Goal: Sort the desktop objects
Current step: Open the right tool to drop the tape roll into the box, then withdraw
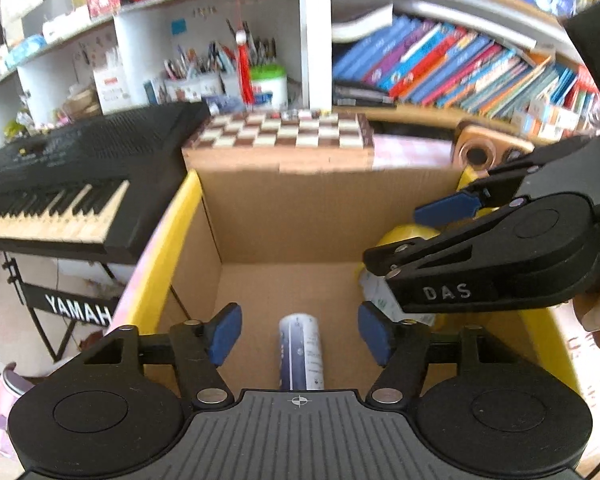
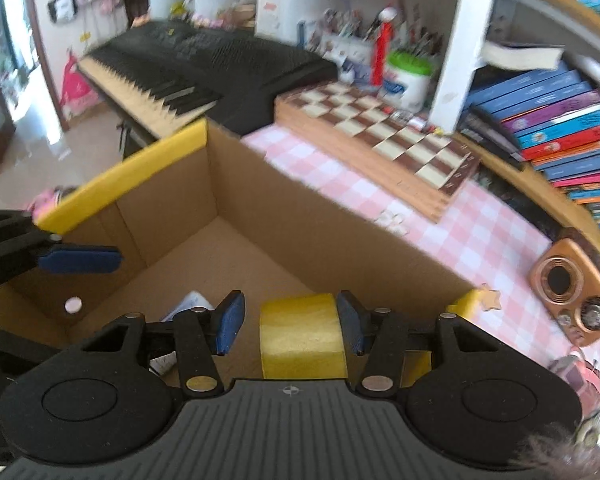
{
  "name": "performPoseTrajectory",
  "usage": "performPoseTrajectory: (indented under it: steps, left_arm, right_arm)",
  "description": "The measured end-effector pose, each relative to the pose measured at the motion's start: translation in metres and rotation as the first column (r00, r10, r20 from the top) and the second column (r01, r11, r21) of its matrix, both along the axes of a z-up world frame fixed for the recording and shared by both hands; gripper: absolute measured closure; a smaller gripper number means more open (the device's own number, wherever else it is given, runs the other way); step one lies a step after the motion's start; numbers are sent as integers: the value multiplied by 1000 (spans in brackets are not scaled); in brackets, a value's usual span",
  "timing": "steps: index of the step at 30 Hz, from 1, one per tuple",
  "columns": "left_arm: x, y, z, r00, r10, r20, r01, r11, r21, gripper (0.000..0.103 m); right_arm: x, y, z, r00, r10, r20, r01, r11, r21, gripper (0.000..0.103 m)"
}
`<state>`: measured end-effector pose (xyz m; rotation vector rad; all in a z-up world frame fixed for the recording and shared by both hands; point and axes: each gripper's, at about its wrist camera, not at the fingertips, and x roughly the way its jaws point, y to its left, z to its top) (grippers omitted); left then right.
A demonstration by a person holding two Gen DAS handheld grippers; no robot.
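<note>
A cardboard box [image 1: 324, 216] with yellow-taped rims stands open below both grippers; it also shows in the right wrist view [image 2: 260, 208]. My left gripper [image 1: 299, 334] is open above a blue-and-white can [image 1: 300, 354] lying on the box floor. My right gripper [image 2: 290, 326] is open, with a yellow tape roll [image 2: 302, 338] between its fingers and nearer the right one. Whether it rests on the box floor I cannot tell. In the left wrist view the right gripper [image 1: 440, 232] reaches in from the right over the roll [image 1: 404, 236].
A black keyboard [image 1: 72, 184] stands left of the box. A chessboard [image 2: 384, 128] lies on the pink checked tablecloth [image 2: 460, 240] behind it. A bronze device [image 2: 572, 284] lies at the right. Shelves of books [image 1: 460, 68] and pen holders fill the back.
</note>
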<state>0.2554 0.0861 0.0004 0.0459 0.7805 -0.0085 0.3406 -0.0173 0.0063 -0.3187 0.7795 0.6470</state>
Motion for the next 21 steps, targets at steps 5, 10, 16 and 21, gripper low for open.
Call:
performPoseTrajectory:
  steps: [5, 10, 16, 21]
  left_arm:
    - [-22, 0, 28, 994, 4, 108, -3, 1000, -11, 28]
    - [-46, 1, 53, 982, 8, 191, -2, 999, -37, 23]
    - [-77, 4, 67, 970, 16, 242, -3, 999, -54, 19]
    - [-107, 7, 73, 965, 30, 262, -12, 998, -67, 12]
  right_arm:
    - [-21, -24, 28, 995, -70, 69, 65, 995, 81, 53]
    - [-47, -44, 51, 982, -136, 128, 119, 984, 134, 53]
    - [-83, -66, 71, 966, -213, 148, 180, 962, 205, 52]
    - [-121, -83, 82, 944, -281, 173, 233, 939, 253, 50]
